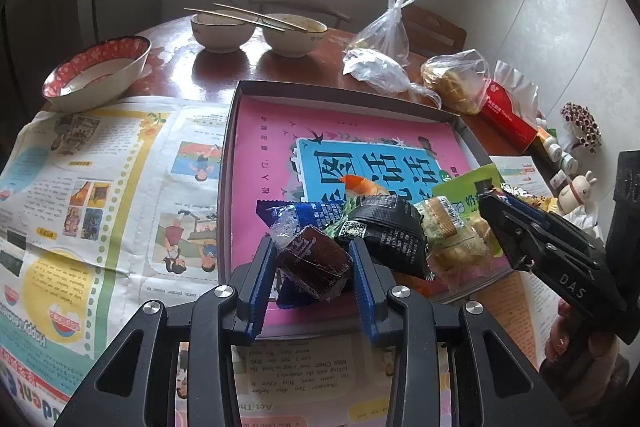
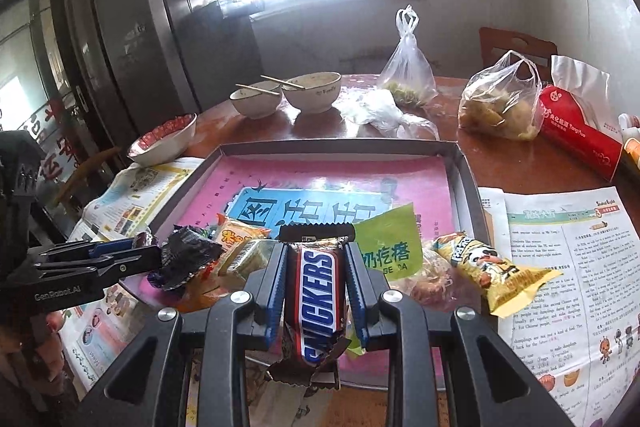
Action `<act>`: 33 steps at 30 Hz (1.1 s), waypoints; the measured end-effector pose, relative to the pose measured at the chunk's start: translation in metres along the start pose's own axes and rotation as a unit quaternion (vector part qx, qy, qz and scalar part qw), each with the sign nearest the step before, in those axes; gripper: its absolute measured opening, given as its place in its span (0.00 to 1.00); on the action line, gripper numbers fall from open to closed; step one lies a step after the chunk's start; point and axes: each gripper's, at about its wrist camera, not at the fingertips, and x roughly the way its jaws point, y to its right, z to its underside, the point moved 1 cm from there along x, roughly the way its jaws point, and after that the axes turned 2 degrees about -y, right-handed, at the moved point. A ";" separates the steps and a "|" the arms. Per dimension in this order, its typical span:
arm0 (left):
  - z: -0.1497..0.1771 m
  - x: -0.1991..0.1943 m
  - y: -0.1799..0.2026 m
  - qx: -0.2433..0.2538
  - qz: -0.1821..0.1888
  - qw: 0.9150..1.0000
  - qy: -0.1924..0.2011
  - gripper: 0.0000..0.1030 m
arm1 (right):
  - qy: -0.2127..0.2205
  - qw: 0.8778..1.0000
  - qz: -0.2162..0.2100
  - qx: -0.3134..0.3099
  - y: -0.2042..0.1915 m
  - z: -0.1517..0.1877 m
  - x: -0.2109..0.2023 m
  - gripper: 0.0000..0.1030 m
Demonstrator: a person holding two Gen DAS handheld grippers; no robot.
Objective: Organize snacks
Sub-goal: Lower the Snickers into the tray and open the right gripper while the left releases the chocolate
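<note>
A shallow grey tray (image 1: 352,91) with a pink and blue printed sheet in it lies on the round table. Several wrapped snacks are heaped at its near edge: a black packet (image 1: 386,227), a green packet (image 2: 387,247), a yellow packet (image 2: 486,267). My left gripper (image 1: 314,259) is shut on a dark brown square snack (image 1: 314,265) in clear wrap, over the tray's near edge. My right gripper (image 2: 316,275) is shut on a Snickers bar (image 2: 318,303), held lengthwise above the same heap. In the left wrist view the right gripper (image 1: 486,193) comes in from the right.
Newspaper (image 1: 92,187) covers the table beside the tray. Behind the tray stand a red-rimmed bowl (image 1: 96,73), two white bowls with chopsticks (image 1: 256,31), plastic bags of food (image 2: 496,103) and a red packet (image 2: 580,131). Small figurines (image 1: 576,187) sit at the far right.
</note>
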 end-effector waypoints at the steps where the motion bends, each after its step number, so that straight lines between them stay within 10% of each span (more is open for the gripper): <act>1: 0.000 0.000 0.000 0.000 0.001 1.000 0.000 0.37 | -0.001 1.000 0.002 0.001 0.000 0.000 0.001 0.28; 13: -0.001 -0.002 0.000 -0.003 -0.001 1.000 0.009 0.41 | 0.003 1.000 0.013 -0.008 -0.004 0.001 0.003 0.32; 33: 0.038 -0.057 0.024 0.011 -0.011 0.998 0.061 0.71 | 0.090 0.992 0.090 0.003 -0.029 0.034 -0.088 0.80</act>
